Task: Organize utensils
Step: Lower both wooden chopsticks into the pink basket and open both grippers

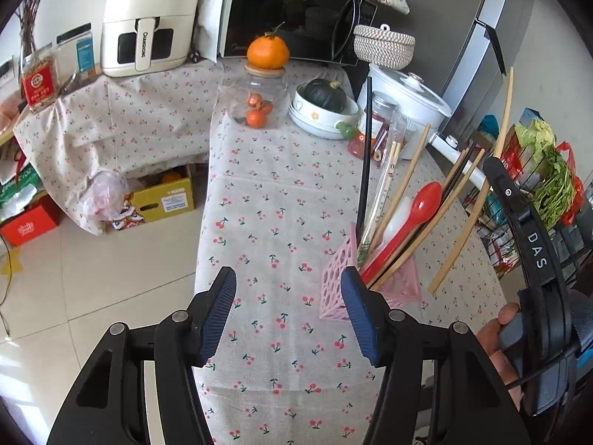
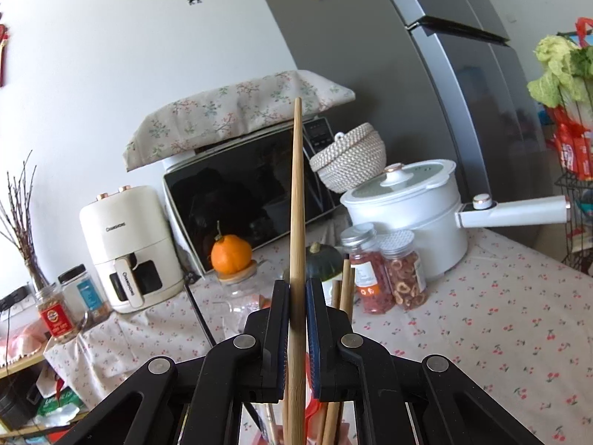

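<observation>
A pink perforated utensil holder (image 1: 335, 278) stands on the cherry-print tablecloth (image 1: 274, 222). It holds a red spoon (image 1: 418, 211), a black chopstick (image 1: 365, 163) and several wooden chopsticks (image 1: 404, 181). My left gripper (image 1: 289, 307) is open and empty, just left of the holder. My right gripper (image 2: 297, 319) is shut on a wooden chopstick (image 2: 297, 200), upright above the holder; that chopstick (image 1: 481, 193) and the right gripper's body (image 1: 533, 259) also show in the left wrist view, to the right of the holder.
Behind the holder are two jars of dried snacks (image 2: 385, 278), a white pot with a long handle (image 2: 415, 207), a bowl with a green squash (image 1: 326, 104), a glass jar topped with an orange (image 1: 265, 85), a microwave (image 1: 296, 15) and an air fryer (image 1: 148, 18). A wire rack with greens (image 1: 545, 170) stands right.
</observation>
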Motion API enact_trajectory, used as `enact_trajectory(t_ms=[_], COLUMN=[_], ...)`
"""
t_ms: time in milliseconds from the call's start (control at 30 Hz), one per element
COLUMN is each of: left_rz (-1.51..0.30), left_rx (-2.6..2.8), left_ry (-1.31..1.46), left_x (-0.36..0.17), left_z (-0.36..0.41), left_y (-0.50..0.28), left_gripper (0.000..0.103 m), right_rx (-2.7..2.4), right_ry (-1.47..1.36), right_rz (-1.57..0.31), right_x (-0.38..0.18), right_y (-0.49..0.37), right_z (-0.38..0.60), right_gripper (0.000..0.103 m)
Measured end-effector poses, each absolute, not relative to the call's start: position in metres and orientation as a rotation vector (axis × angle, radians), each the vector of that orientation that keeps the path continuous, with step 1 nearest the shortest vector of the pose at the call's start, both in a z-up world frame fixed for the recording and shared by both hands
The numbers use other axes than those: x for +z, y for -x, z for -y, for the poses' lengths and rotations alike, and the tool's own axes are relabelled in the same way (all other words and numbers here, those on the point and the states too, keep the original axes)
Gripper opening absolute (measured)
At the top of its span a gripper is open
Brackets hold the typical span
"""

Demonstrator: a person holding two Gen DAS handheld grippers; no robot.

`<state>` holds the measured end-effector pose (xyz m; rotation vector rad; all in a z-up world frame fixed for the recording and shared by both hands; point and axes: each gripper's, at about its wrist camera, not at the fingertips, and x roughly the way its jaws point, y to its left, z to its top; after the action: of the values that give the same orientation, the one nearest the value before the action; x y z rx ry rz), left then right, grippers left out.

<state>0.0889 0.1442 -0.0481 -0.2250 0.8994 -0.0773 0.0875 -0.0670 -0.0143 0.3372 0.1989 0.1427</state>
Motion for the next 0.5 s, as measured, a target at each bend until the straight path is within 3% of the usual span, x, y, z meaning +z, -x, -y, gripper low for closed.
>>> enact_trajectory(t_ms=[500], left_rz=[-0.939], left_rx=[-0.062], left_ry=[0.266], left_x=[-0.059], left_z=[-0.163], left_y=[-0.102], left_gripper=[0.061], right_rx=[-0.046], right_ry=[-0.162], right_rz=[-0.026], right_x=[-0.065], right_y=[-0.067], right_z=[0.018], right_gripper=[0.008])
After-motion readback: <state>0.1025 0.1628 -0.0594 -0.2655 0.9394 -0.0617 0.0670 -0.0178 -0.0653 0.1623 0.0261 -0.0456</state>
